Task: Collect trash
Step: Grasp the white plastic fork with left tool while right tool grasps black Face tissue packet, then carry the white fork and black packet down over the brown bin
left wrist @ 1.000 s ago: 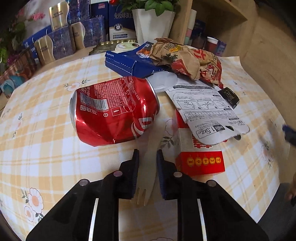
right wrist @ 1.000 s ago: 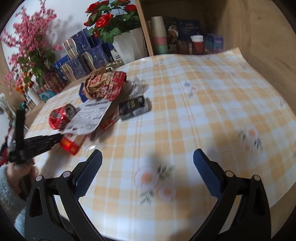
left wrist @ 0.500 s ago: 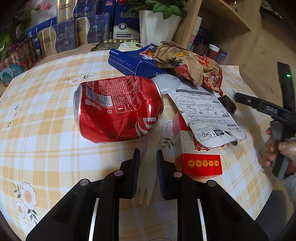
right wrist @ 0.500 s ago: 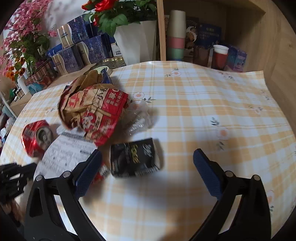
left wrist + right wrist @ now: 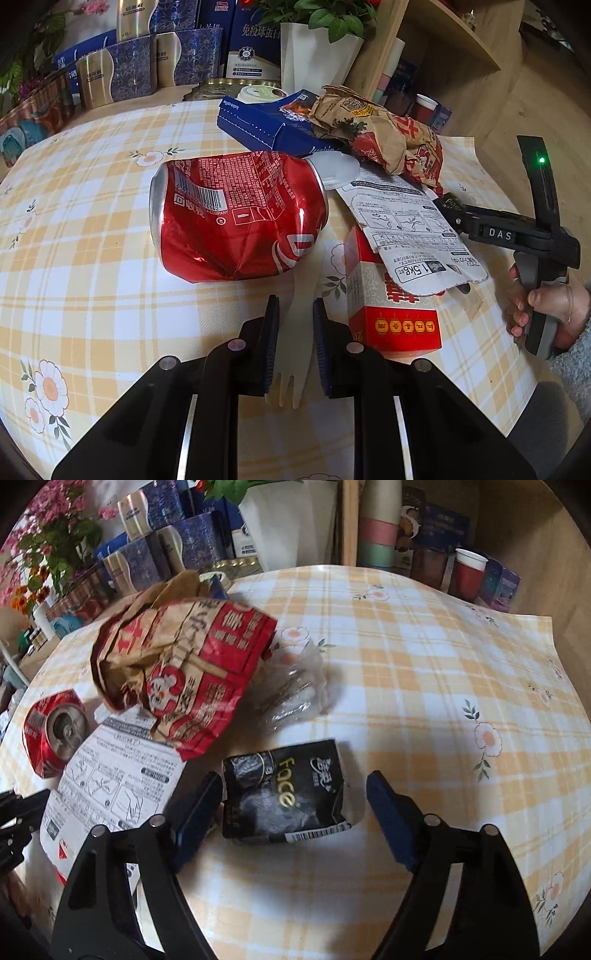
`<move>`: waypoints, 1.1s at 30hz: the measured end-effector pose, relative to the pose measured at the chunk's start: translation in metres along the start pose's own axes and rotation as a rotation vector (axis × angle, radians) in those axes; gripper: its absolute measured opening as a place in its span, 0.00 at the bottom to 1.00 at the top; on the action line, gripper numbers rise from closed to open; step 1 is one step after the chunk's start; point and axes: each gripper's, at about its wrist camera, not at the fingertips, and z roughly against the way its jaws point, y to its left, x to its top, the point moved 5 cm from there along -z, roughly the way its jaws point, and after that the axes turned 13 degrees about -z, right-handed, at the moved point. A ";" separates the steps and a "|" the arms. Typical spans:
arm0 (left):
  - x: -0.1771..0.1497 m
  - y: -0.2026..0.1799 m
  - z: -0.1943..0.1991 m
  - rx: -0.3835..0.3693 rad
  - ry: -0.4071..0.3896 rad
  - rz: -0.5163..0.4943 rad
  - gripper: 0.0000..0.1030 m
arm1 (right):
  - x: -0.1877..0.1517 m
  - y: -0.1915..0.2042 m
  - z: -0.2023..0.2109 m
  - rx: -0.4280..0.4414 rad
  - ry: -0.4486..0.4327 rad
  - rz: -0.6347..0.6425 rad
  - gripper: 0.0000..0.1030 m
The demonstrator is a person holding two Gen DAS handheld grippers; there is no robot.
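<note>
My left gripper (image 5: pixel 295 301) is shut on a white plastic fork (image 5: pixel 295 350), tines toward the camera, just in front of a crushed red can (image 5: pixel 236 218). A red box (image 5: pixel 391 306) lies to its right under a printed leaflet (image 5: pixel 406 229). Behind them are a crumpled brown-and-red paper bag (image 5: pixel 184 672) and a clear wrapper (image 5: pixel 295 690). My right gripper (image 5: pixel 293 777) straddles a black tissue packet (image 5: pixel 284 794) and its jaws are closing. The left pad is at the packet's edge; the right pad stands clear of it.
A blue carton (image 5: pixel 269 125) lies behind the can. Gift boxes (image 5: pixel 122 74), a white plant pot (image 5: pixel 317 51) and a shelf with cups (image 5: pixel 469 572) line the back. The checked tablecloth (image 5: pixel 443 701) stretches to the right. A hand (image 5: pixel 546 306) holds the right gripper.
The right gripper swept left and down across the table to the black packet, and its jaws narrowed. It has come into the left wrist view. The left gripper stayed put with the fork.
</note>
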 end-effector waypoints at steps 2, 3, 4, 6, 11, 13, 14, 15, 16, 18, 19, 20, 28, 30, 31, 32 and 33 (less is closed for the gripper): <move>0.000 0.000 0.000 0.000 0.000 -0.001 0.18 | -0.001 0.001 -0.001 -0.009 0.004 0.008 0.77; 0.000 0.000 0.000 0.002 0.000 -0.003 0.18 | -0.001 0.001 -0.001 -0.011 0.007 0.014 0.77; 0.000 -0.001 0.000 0.004 0.000 -0.006 0.18 | -0.003 0.002 -0.001 -0.007 0.007 0.019 0.70; -0.001 -0.001 0.000 0.010 -0.004 -0.008 0.18 | -0.005 0.002 0.003 -0.016 -0.006 0.027 0.63; 0.000 -0.003 0.000 0.021 0.006 -0.024 0.17 | -0.014 -0.004 0.025 0.005 -0.040 -0.020 0.56; 0.000 0.000 0.002 0.002 0.018 -0.005 0.17 | -0.018 -0.006 0.038 0.037 -0.054 -0.051 0.56; -0.002 0.002 0.004 -0.013 0.013 0.014 0.17 | -0.019 -0.006 0.043 0.048 -0.059 -0.057 0.56; -0.003 0.003 0.008 -0.023 0.004 0.030 0.17 | -0.023 -0.007 0.053 0.067 -0.071 -0.067 0.56; -0.004 0.005 0.013 -0.027 -0.005 0.045 0.17 | -0.026 -0.007 0.059 0.081 -0.077 -0.076 0.56; -0.006 0.003 0.022 -0.040 -0.020 0.053 0.16 | -0.032 -0.009 0.073 0.111 -0.087 -0.102 0.56; -0.007 0.000 0.028 -0.040 -0.026 0.045 0.17 | -0.034 -0.009 0.077 0.118 -0.090 -0.111 0.56; -0.008 -0.003 0.034 -0.037 -0.033 0.032 0.16 | -0.037 -0.009 0.083 0.127 -0.093 -0.123 0.56; -0.022 -0.026 0.075 -0.047 -0.067 -0.017 0.16 | -0.070 -0.005 0.130 0.222 -0.124 -0.213 0.56; -0.029 -0.031 0.087 -0.057 -0.078 -0.018 0.16 | -0.079 -0.001 0.140 0.239 -0.129 -0.210 0.56; -0.033 -0.034 0.094 -0.062 -0.083 -0.020 0.16 | -0.084 0.003 0.147 0.246 -0.133 -0.204 0.56; -0.036 -0.037 0.098 -0.066 -0.087 -0.022 0.16 | -0.089 0.005 0.151 0.252 -0.135 -0.200 0.56; -0.040 -0.041 0.104 -0.069 -0.091 -0.027 0.16 | -0.096 0.009 0.158 0.264 -0.134 -0.194 0.56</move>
